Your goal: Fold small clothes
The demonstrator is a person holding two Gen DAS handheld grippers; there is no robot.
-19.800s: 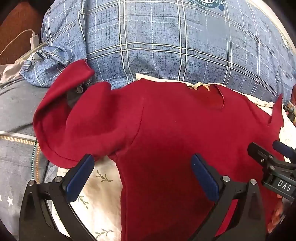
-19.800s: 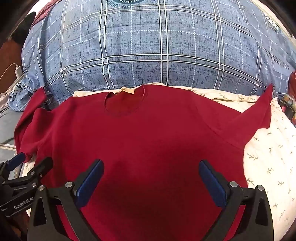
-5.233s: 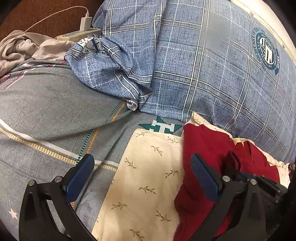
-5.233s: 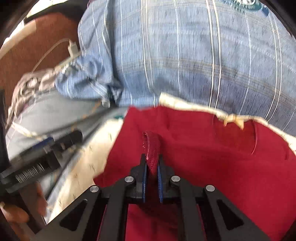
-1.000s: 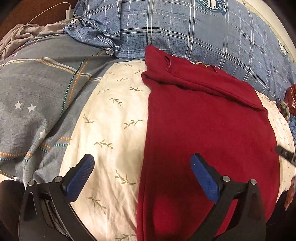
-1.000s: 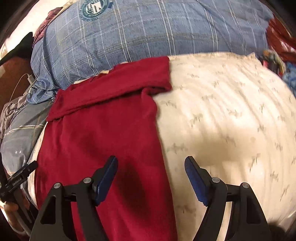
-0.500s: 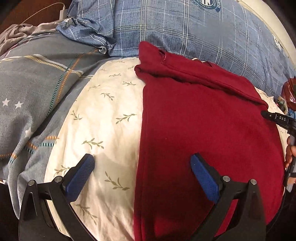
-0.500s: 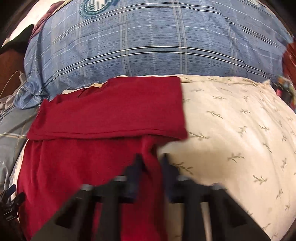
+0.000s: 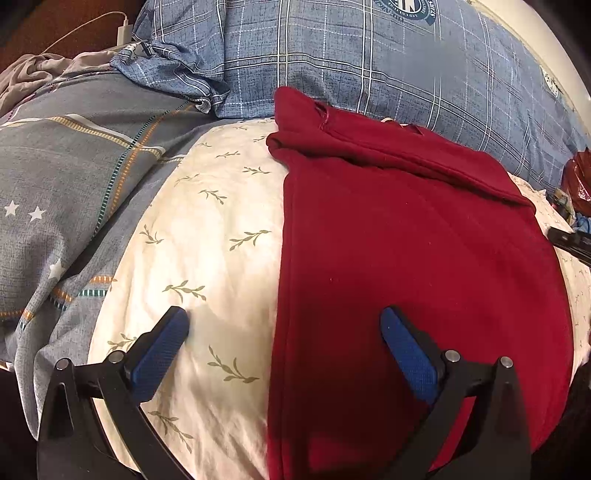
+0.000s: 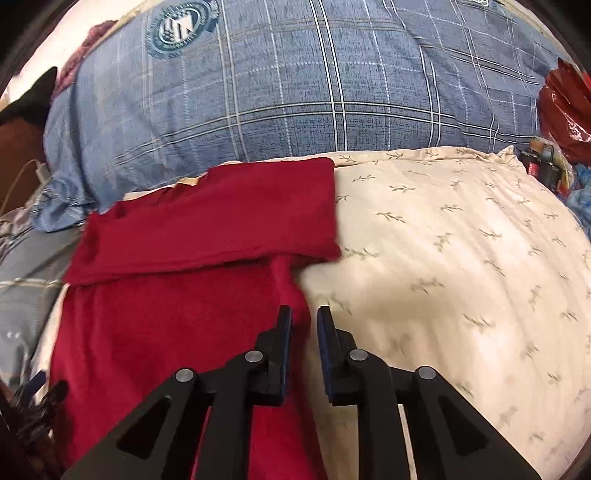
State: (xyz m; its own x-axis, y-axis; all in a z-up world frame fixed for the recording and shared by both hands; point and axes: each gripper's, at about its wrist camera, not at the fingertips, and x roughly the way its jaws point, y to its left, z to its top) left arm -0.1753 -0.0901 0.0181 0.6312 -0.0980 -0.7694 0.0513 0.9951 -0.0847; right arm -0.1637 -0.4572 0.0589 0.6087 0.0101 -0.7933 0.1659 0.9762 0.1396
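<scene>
The bed (image 9: pixel 92 155) carries everything here: a blue plaid pillow (image 10: pixel 295 92) at the far side, a cream leaf-print cushion (image 10: pixel 461 258) in front of it, and on that cushion the red shirt (image 9: pixel 406 258), lying flat with its length running toward the cameras. Both sleeves appear to be folded in across the chest as one flat band (image 10: pixel 221 221), and the sides look turned in, so the shirt reads as a long narrow strip. By my judgement the task is roughly halfway: the sleeve and side folds look done, while the lengthwise fold, hem up toward collar, is not yet made.

The left tongs (image 9: pixel 284 332) hang wide open above the shirt's left edge, one pad over cream cloth and the other over red, gripping nothing. The right tongs (image 10: pixel 304 325) stand nearly closed at the shirt's right edge; whether cloth actually sits between the pads I cannot tell.

Only the left view shows the gray starred quilt (image 9: pixel 55 184), the white charger (image 9: pixel 123 31) and the shirt's full left edge. Only the right view shows the pillow's round crest (image 10: pixel 181 27) and the cushion's bare right half.
</scene>
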